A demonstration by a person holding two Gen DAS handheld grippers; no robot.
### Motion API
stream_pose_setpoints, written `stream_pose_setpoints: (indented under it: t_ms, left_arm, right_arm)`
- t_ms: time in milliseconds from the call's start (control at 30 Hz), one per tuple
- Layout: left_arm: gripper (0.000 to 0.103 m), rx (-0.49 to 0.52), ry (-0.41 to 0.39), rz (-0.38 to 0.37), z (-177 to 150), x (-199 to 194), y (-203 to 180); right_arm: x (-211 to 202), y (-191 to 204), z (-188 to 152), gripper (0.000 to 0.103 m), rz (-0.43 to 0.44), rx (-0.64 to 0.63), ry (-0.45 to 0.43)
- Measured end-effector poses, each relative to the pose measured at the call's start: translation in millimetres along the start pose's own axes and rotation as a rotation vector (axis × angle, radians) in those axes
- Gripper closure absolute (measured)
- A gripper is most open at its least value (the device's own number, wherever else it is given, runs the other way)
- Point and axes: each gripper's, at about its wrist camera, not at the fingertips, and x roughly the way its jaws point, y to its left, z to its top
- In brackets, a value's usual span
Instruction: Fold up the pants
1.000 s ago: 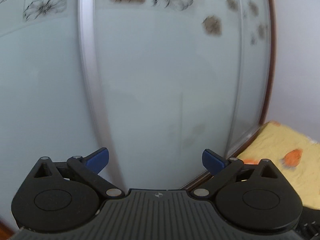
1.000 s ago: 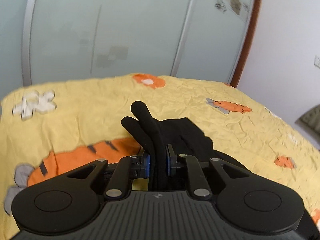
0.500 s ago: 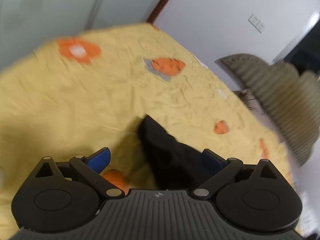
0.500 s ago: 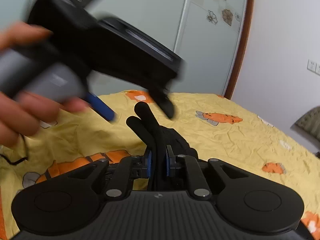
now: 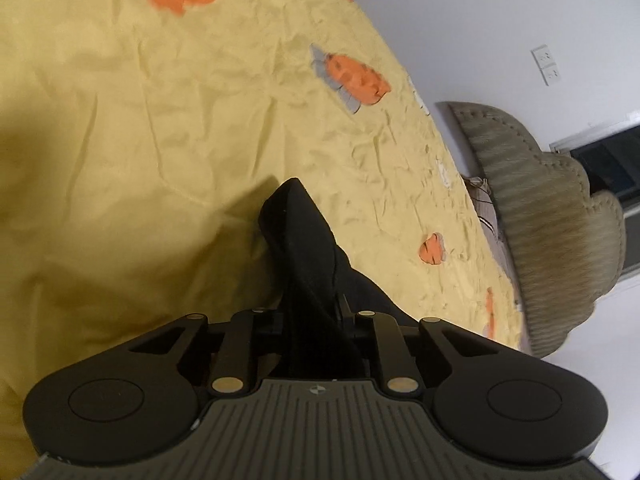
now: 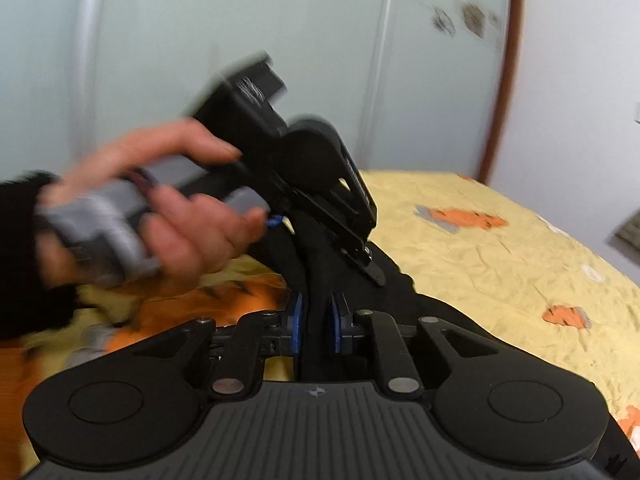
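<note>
Black pants [image 5: 300, 232] lie bunched on a yellow bedsheet [image 5: 140, 120] with orange prints. My left gripper [image 5: 312, 314] points down at them, its jaws closing, with a raised fold of the black fabric pinched between the pads. In the right wrist view my right gripper [image 6: 316, 314] is shut on another upright fold of the pants [image 6: 316, 268], blue pads on either side. Just beyond it, a hand [image 6: 180, 220] grips the left gripper's grey handle, blurred.
Frosted sliding wardrobe doors [image 6: 240, 40] with flower prints stand behind the bed. A beige ribbed padded chair [image 5: 560, 220] sits past the bed's right edge, under a white wall with a socket [image 5: 546, 64]. The sheet is wrinkled.
The left gripper swung down from facing the wardrobe onto the bed and closed from wide open onto a fold of the pants. The right gripper kept its hold and shifted slightly.
</note>
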Motion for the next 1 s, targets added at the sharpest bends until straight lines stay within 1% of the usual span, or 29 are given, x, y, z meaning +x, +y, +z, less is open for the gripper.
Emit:
stream_pose_setpoints:
  t_ms: [33, 100, 167, 200, 267, 300, 367, 467, 567, 667, 733, 800, 867, 1000]
  left_arm:
    - [0.083, 0.042, -0.025, 0.025, -4, -2, -6]
    - [0.083, 0.156, -0.078, 0.098, -18, -6, -26]
    - [0.083, 0.277, -0.146, 0.153, -37, -19, -50]
    - [0.083, 0.318, -0.174, 0.161, -46, -27, -62]
    - [0.084, 0.385, -0.212, 0.145, -63, -44, -84]
    - [0.084, 0.408, -0.220, 0.134, -71, -49, -94]
    - [0.084, 0.443, -0.224, 0.133, -87, -56, -115]
    - [0.083, 0.514, -0.261, 0.136, -116, -60, -149]
    - [0.083, 0.571, -0.283, 0.095, -148, -59, -184]
    - [0.081, 0.613, -0.274, 0.049, -177, -48, -216]
    - [0.079, 0.631, -0.237, 0.014, -195, -32, -236]
    - [0.079, 0.644, -0.187, -0.014, -215, -13, -255]
    - [0.078, 0.669, -0.141, -0.035, -237, 8, -272]
    - [0.078, 0.734, -0.072, -0.049, -280, 49, -298]
  right_arm:
    - [-6, -14, 0, 0.089, -0.002, 0.084, -0.001]
    - [-2, -39, -2, 0.089, -0.041, 0.226, 0.016]
    - [14, -52, -7, 0.089, -0.120, 0.258, 0.059]
    - [21, -56, -10, 0.089, -0.136, 0.269, 0.068]
    - [28, -61, -14, 0.089, -0.112, 0.316, 0.060]
    - [24, -63, -14, 0.089, -0.087, 0.342, 0.036]
    - [7, -64, -14, 0.089, -0.040, 0.370, -0.038]
    - [-27, -69, -14, 0.089, -0.070, 0.374, -0.106]
    - [-65, -77, -22, 0.089, -0.109, 0.403, -0.150]
    - [-107, -93, -39, 0.089, -0.163, 0.458, -0.191]
    - [-135, -106, -53, 0.089, -0.211, 0.476, -0.199]
    - [-159, -119, -70, 0.089, -0.262, 0.503, -0.186]
    - [-184, -135, -91, 0.089, -0.307, 0.558, -0.177]
    - [-214, -162, -132, 0.089, -0.364, 0.711, -0.162]
